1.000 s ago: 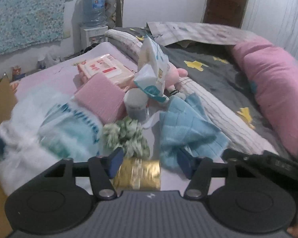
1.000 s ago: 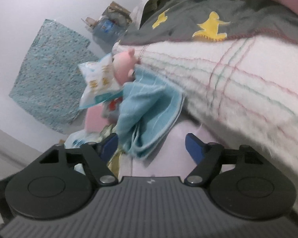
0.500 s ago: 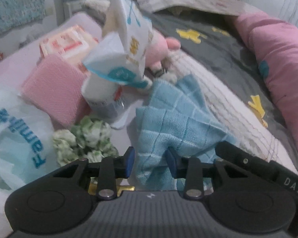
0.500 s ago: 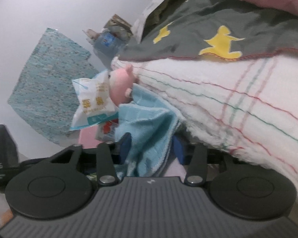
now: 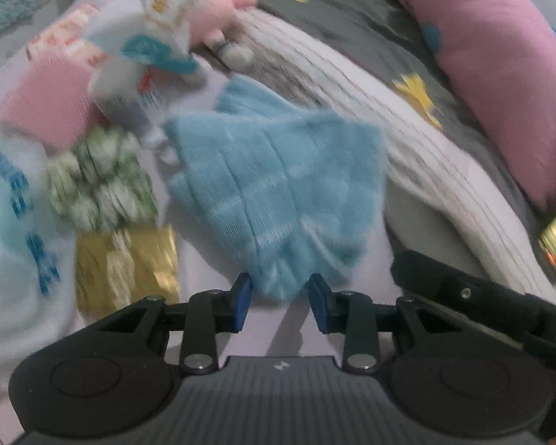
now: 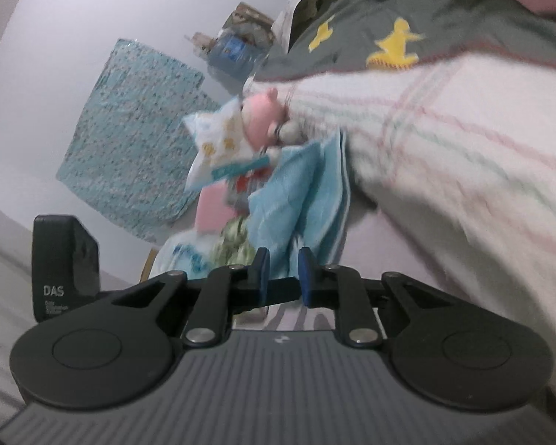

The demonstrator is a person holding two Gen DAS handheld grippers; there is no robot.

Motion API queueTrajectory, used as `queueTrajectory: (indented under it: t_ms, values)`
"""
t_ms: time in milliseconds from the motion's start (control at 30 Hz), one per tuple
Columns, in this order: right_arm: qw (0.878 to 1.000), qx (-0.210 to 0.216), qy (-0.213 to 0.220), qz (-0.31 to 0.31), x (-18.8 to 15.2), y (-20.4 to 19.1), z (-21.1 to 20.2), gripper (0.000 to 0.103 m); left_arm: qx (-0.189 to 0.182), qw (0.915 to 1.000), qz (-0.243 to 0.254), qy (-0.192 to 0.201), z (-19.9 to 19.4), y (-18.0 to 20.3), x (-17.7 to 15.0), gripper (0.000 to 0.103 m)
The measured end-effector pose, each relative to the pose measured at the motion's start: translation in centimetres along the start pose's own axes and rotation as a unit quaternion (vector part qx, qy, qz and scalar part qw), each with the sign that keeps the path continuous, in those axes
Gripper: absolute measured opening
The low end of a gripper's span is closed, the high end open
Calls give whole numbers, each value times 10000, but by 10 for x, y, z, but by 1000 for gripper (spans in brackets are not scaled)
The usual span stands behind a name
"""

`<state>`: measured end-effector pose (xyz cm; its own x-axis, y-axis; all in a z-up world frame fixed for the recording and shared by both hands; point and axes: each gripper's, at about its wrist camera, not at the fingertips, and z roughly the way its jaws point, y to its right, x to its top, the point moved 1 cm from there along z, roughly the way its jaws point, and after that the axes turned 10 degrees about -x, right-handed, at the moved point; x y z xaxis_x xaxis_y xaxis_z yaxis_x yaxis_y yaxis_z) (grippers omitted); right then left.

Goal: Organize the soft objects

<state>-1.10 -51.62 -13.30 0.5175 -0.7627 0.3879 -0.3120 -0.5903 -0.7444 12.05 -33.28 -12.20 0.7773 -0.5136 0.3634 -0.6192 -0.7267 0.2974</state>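
One blue cloth (image 5: 278, 189) lies in the middle of the left wrist frame, on the lilac sheet (image 5: 200, 263). Around it sit one green-and-white scrunchie (image 5: 100, 181) and one gold packet (image 5: 126, 259) at lower left, one pink pad (image 5: 44, 111) at upper left, one white tissue pack (image 5: 159, 26) and one pink plush (image 5: 211, 15) at the top. One pink pillow (image 5: 493, 74) fills the upper right, with the grey star quilt (image 5: 352, 26) and a white checked blanket (image 5: 407, 155) beside it.

The cloth is terry with a pale grid, bunched into folds that narrow toward the bottom of the frame; the view is blurred.

The left gripper (image 5: 280, 298) points steeply down, jaws narrow, pinching the cloth's lower tip. The right gripper (image 6: 281, 272) points nearly level from the side, jaws almost together and clamped on another edge of the same cloth (image 6: 300, 204). Its black body (image 5: 482, 304) shows at the lower right of the left view.
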Motion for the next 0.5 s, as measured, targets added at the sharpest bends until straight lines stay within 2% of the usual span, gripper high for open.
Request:
queueTrajectory:
  t_ms: [67,167,233,333,400,433,467,500]
  values:
    - [9999,38,-103,-49,-12,3,-11,16,-103,9998,4,-149,1,5,-16,33]
    - [9999,-4,-93,-83,-25,9,-25,18,116,9996,234,-49,-5,15,-36,33]
    - [10000,-60,23,-23,-28,14,-34,19,112,9994,294,128,-13,19,-45,32]
    - [9997,-105,205,22,-17,15,-37,29,127,9983,341,446,-28,21,-44,34]
    - [9993,-138,334,-14,-6,12,-34,44,292,9961,423,724,-39,23,-38,35]
    - [9991,-163,381,-57,-1,9,-31,48,406,9943,487,856,-42,24,-33,39]
    - [9988,-221,415,-122,5,7,-25,53,486,9926,563,962,-43,25,-28,50]
    - [9985,-312,418,-138,9,5,-19,54,594,9906,649,1044,-43,26,-23,58]
